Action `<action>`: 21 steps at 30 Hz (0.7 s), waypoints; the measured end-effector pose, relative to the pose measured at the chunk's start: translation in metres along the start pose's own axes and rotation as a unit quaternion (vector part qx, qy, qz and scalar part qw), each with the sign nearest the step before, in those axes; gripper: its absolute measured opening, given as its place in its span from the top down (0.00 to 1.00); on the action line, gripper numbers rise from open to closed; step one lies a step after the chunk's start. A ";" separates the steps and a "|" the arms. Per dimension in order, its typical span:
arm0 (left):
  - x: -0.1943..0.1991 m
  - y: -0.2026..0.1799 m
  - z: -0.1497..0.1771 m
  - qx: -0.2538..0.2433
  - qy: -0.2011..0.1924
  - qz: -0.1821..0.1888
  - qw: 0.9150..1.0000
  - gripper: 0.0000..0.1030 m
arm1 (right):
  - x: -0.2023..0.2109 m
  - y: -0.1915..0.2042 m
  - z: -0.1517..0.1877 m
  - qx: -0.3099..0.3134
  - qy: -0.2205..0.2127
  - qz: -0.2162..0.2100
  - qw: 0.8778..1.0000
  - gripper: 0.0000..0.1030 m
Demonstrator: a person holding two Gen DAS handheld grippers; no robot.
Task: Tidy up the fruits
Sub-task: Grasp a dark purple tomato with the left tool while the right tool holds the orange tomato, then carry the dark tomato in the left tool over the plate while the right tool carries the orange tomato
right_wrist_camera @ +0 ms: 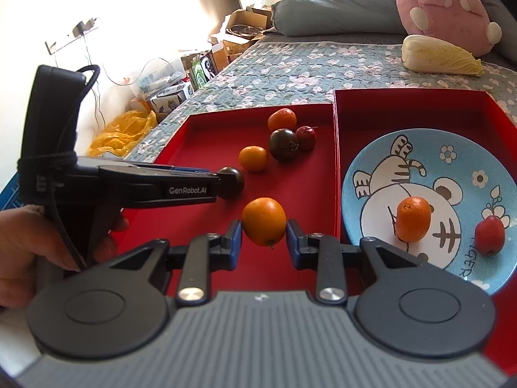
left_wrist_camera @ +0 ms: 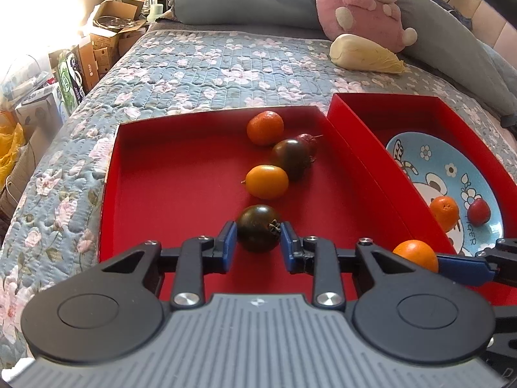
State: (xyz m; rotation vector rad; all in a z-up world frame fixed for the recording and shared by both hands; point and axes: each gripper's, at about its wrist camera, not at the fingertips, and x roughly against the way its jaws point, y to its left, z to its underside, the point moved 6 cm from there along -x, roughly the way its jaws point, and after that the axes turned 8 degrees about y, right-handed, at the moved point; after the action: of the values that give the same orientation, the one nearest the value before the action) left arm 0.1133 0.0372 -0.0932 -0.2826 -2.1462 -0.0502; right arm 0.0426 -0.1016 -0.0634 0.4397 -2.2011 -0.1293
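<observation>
Blue-padded left claw (left_wrist_camera: pixel 258 242) clamps a dark tomato (left_wrist_camera: pixel 258 228); right claw (right_wrist_camera: pixel 264 237) grips an orange (right_wrist_camera: pixel 264 220), both over the left tray (right_wrist_camera: pixel 200 135). At two o'clock, the plate (right_wrist_camera: pixel 452 168) carries two fruits.

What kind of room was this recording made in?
Most likely a bedroom, with the work done on a bed: the red trays sit on a floral quilt, with a pillow and a pink plush toy behind, and cardboard boxes stacked beside it.

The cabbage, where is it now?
In both views the cabbage lies on the bed beyond the red boxes, at the upper right, beside the pink plush toy.
</observation>
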 end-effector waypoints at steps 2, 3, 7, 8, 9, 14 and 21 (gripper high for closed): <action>-0.002 0.000 0.001 0.000 0.004 -0.001 1.000 0.56 | 0.000 0.001 0.001 0.000 0.002 0.000 1.000 0.68; -0.002 0.000 0.001 -0.001 0.005 -0.005 1.000 0.51 | 0.001 0.001 0.001 0.001 0.002 0.001 1.000 0.68; -0.007 0.000 -0.002 -0.007 0.002 -0.011 1.000 0.40 | 0.002 0.002 0.001 0.001 0.002 0.002 1.000 0.68; -0.009 0.000 -0.003 -0.007 0.001 -0.008 1.000 0.40 | 0.002 0.002 0.001 0.002 0.002 0.002 1.000 0.68; -0.011 -0.001 -0.004 -0.008 0.002 -0.006 1.000 0.40 | 0.002 0.002 0.001 0.002 0.002 0.002 1.000 0.68; -0.020 -0.008 -0.006 -0.024 0.008 0.000 1.000 0.43 | 0.000 0.001 0.001 0.005 0.005 0.005 1.000 0.68; -0.021 -0.015 -0.006 -0.037 0.006 0.000 0.999 0.53 | -0.001 -0.002 0.002 0.003 0.005 0.009 1.000 0.68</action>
State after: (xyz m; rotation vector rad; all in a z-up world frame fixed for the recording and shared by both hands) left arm 0.1263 0.0181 -0.1056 -0.3254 -2.1358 -0.1313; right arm 0.0418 -0.1035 -0.0658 0.4229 -2.1958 -0.1096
